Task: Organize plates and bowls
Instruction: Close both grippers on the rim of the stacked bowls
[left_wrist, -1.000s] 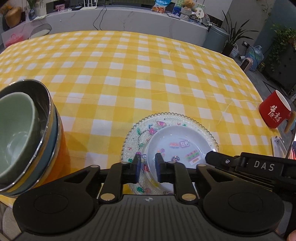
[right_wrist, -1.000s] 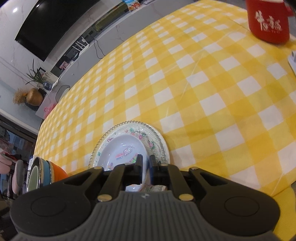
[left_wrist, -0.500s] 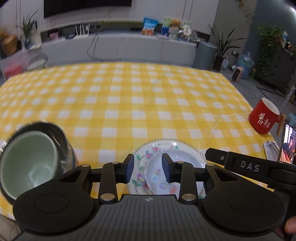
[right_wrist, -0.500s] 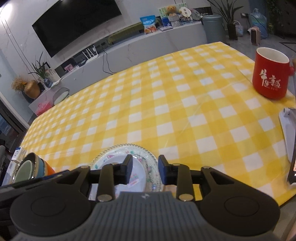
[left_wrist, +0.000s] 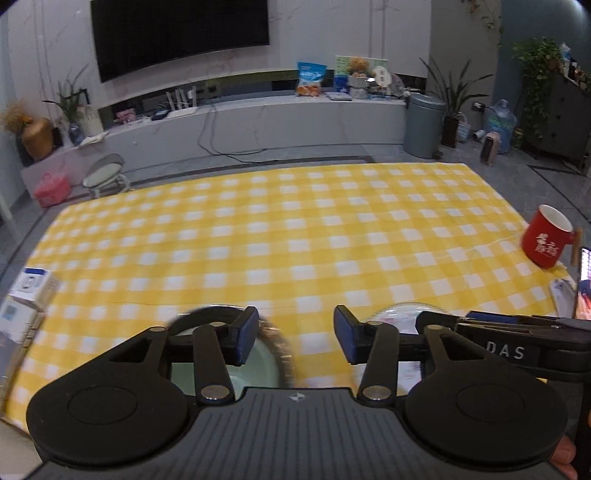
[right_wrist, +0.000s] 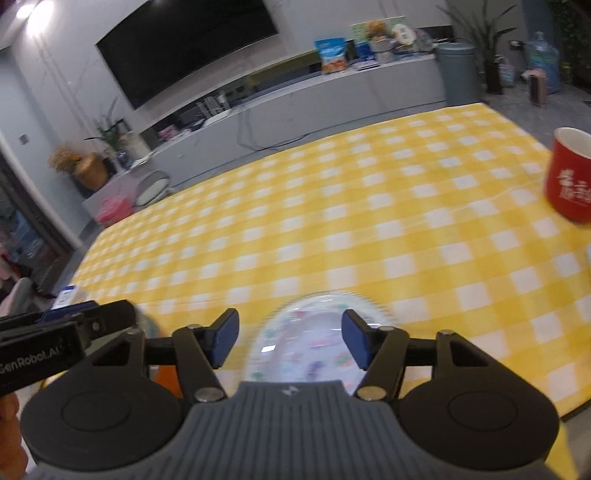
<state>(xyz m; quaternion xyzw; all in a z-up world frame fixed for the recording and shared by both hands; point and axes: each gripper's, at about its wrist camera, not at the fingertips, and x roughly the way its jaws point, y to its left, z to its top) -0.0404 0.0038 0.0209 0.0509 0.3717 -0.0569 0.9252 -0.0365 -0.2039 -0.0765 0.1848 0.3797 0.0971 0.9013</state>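
Observation:
A stack of bowls (left_wrist: 258, 365) with a pale green one on top sits at the table's near edge, mostly behind my left gripper (left_wrist: 295, 338), which is open and empty above it. A patterned plate with a white dish in it (right_wrist: 314, 343) lies on the yellow check cloth (right_wrist: 369, 221) just beyond my right gripper (right_wrist: 290, 341), which is open and empty and raised over it. The plate's rim (left_wrist: 402, 308) also shows in the left wrist view, behind the right gripper's body. An orange bowl side (right_wrist: 164, 380) shows in the right wrist view.
A red mug (left_wrist: 546, 242) stands at the table's right edge, also in the right wrist view (right_wrist: 570, 181). A phone (left_wrist: 583, 284) lies near it. White boxes (left_wrist: 26, 302) sit at the left edge. A TV wall and low bench lie beyond.
Both grippers opened from shut on the plate's rim, then lifted and pulled back toward the near edge. The plate stays on the cloth. The views tilted up to show the room.

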